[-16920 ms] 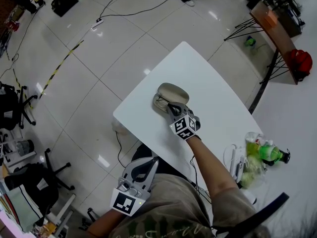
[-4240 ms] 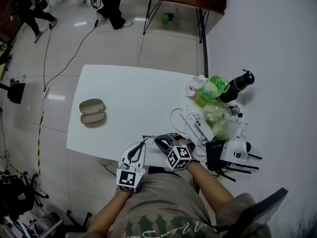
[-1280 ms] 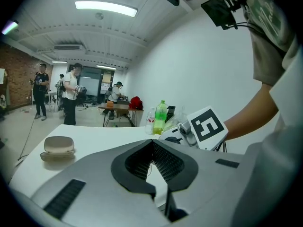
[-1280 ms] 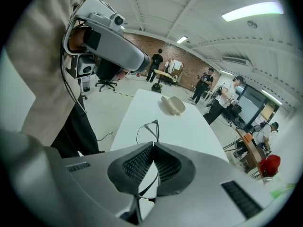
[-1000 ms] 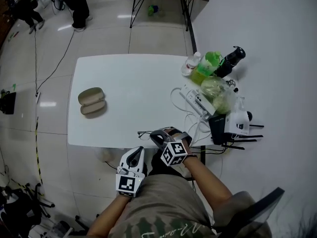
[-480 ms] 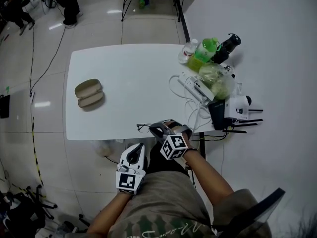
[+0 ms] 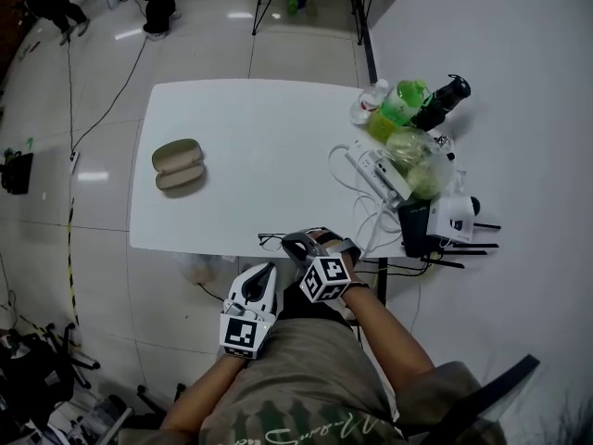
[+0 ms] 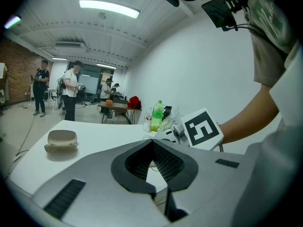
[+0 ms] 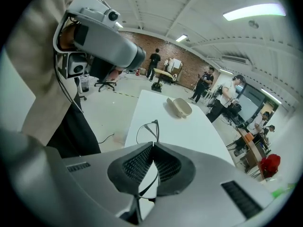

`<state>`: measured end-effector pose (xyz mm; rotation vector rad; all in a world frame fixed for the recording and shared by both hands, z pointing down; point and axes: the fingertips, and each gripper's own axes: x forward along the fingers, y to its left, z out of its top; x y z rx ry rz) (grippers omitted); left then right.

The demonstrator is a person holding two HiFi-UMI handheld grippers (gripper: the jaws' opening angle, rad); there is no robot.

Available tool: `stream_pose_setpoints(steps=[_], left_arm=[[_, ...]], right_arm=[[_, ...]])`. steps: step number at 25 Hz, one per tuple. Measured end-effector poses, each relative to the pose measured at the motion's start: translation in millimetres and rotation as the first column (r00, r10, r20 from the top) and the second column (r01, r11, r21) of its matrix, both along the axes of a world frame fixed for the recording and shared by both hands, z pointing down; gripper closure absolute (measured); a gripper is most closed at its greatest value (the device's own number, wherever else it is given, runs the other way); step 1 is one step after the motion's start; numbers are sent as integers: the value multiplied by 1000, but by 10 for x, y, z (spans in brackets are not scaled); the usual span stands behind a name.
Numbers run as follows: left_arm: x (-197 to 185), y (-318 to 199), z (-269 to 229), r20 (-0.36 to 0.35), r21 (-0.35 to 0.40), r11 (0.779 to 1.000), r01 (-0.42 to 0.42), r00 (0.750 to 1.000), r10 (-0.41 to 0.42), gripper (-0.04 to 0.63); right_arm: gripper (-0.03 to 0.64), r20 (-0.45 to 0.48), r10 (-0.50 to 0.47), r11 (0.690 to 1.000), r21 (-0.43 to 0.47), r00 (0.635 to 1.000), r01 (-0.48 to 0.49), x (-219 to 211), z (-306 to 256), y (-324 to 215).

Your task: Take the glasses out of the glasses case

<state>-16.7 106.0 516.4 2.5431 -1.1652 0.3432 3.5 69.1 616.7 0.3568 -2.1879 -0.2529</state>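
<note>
Head view shows our right tongs (image 7: 295,245) at the near edge of the bench (image 7: 259,128), clenched on the glasses (image 7: 271,241), whose lenses point left along that edge. We cannot tell whether they touch the bench. The open glasses case (image 7: 179,165) lies well apart, near the left edge. Our left tongs (image 7: 264,281) hang just off the near edge, pressed together around nothing.

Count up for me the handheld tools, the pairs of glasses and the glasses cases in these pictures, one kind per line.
Handheld tools: 2 (left tool, right tool)
Glasses: 1, pinched in the right tool
Glasses case: 1, lying open on the white table
Total: 4
</note>
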Motion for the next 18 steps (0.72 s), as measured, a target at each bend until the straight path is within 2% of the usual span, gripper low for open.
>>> stream_pose_setpoints(steps=[7,12,18], left_arm=[[57,-31,39,41,-4,1000,27,999,-27,588],[-7,-48,86,41,-11,998,65,997,-65,588],[0,-7,103,36,-38,998,56,998,-54,588]], right_arm=[[600,-1,-76,997,-22,997,76,16,128,44],[600,9,-64,997,-37,998,64,20,174,52],[600,14,-38,998,-54,999,38,-9,215,58]])
